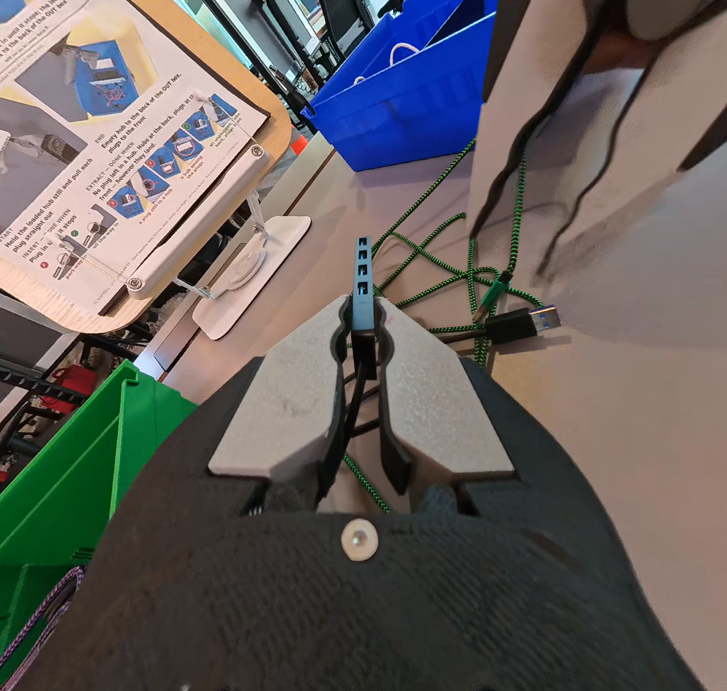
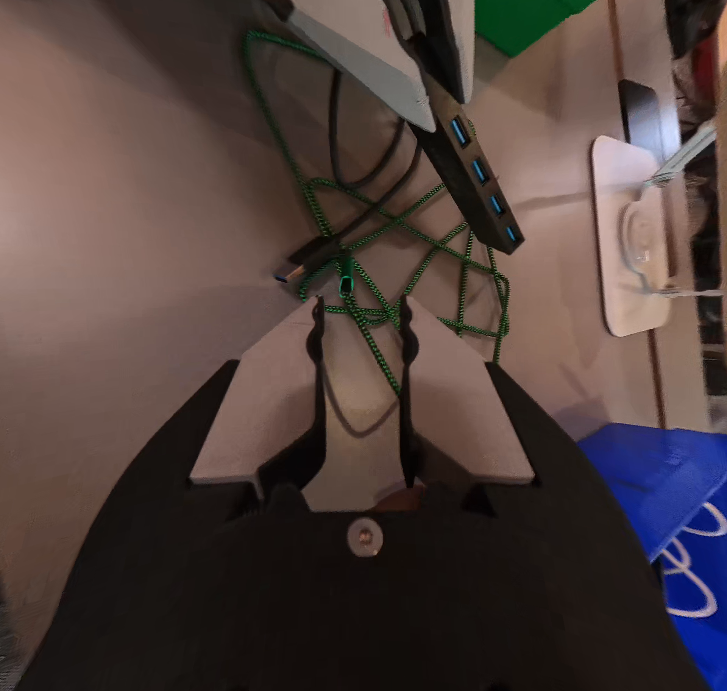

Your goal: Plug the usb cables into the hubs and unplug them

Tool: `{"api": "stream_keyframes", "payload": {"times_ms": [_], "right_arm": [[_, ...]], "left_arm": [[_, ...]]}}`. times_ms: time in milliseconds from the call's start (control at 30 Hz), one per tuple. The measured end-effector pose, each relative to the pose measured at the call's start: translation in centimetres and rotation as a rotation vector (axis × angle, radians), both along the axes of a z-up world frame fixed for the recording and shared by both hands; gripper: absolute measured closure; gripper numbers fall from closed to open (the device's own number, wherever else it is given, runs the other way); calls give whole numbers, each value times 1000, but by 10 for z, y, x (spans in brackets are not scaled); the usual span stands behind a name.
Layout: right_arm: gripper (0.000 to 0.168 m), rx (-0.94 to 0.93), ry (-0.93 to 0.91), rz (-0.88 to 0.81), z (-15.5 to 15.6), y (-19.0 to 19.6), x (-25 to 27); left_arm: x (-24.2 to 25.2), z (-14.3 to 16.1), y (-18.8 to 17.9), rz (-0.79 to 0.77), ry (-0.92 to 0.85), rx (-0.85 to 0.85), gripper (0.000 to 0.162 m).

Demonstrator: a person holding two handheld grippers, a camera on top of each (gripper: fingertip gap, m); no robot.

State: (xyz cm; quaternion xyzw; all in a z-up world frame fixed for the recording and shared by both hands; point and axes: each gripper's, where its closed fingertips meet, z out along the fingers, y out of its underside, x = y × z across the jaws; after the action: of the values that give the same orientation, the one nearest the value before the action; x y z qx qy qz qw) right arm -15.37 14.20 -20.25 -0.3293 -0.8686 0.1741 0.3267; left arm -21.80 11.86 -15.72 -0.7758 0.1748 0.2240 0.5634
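My left gripper (image 1: 362, 310) is shut on a dark USB hub (image 1: 362, 274) with several blue ports, held above the table. The hub (image 2: 478, 178) also shows in the right wrist view, clamped by the left gripper (image 2: 429, 97). All its visible ports are empty. A green braided cable (image 2: 397, 223) lies tangled on the table, its green plug (image 2: 345, 283) just ahead of my right gripper (image 2: 362, 302), which is open and empty above it. The hub's own black plug (image 1: 523, 324) lies beside the green plug (image 1: 491, 298). The right gripper (image 1: 590, 160) shows blurred at the upper right of the left wrist view.
A blue bin (image 1: 397, 94) holding a pale cable stands at the table's far side. A green bin (image 1: 59, 475) sits at the near left. An instruction sheet on a wooden board (image 1: 118, 141) rests on a white stand (image 1: 251, 274). My hands' fingertips stand some 9 centimeters from each other.
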Motion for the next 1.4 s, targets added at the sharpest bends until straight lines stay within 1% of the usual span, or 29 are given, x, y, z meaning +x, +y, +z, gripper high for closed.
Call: {"api": "stream_keyframes", "payload": {"times_ms": [67,100,133,200,267,367,467,533,600,633,700,800,867,933,1033,1133,1200,1233,1267,1333,1400], "right_arm": [[153,63,-7,9,-10,4,-8],[159,60,-28,15,-16,4,-10],[163,37,-46,23,-19,3,-11],[166,-55,-79,27,-20,0,-10],[167,-237,-117,6,-13,-4,-7],[166,-619,-226,-71,6,-8,0],[165,-974,-356,-101,22,-12,9],[165,-1087,-380,-128,24,-8,9],[162,-1132,-422,-148,18,-8,12],[160,-1121,-445,-166,11,-8,13],[156,-1035,-461,-216,-6,-5,14],[144,-924,-423,-265,-17,2,11],[145,-849,-375,-240,-14,5,10],[141,-779,-338,-209,-9,5,11],[138,-687,-295,-124,1,-4,15],[135,-521,-201,-51,6,-13,17],[140,-366,-125,45,6,-28,24],[156,-278,-100,95,3,-36,29],[168,-181,-72,127,-1,-38,32],[168,-25,-10,152,-5,-36,31],[168,6,-16,181,-8,-41,31]], "left_arm": [[-1,-1,0,4,0,-7,155],[-2,-1,0,6,-1,-7,155],[-3,-2,0,12,-5,-8,155],[-6,-1,-1,27,-13,-7,155],[-7,0,-2,26,-19,0,155],[-9,1,-2,36,-3,7,155],[-7,-2,-1,30,7,-9,155],[-6,-3,0,29,20,-15,155],[-5,-3,0,27,26,-17,155],[-5,-2,0,30,28,-13,155],[-8,2,-1,45,34,10,155],[-17,29,-10,109,75,142,155],[-10,43,-15,56,49,224,155],[-8,53,-19,40,33,282,155],[-9,55,-20,43,39,289,154],[-13,53,-19,76,54,276,154],[-15,46,-17,81,39,242,155],[-17,45,-17,91,42,235,155],[-17,43,-16,90,36,224,155],[-16,40,-14,79,24,209,155],[-14,39,-14,73,22,203,155]]}}
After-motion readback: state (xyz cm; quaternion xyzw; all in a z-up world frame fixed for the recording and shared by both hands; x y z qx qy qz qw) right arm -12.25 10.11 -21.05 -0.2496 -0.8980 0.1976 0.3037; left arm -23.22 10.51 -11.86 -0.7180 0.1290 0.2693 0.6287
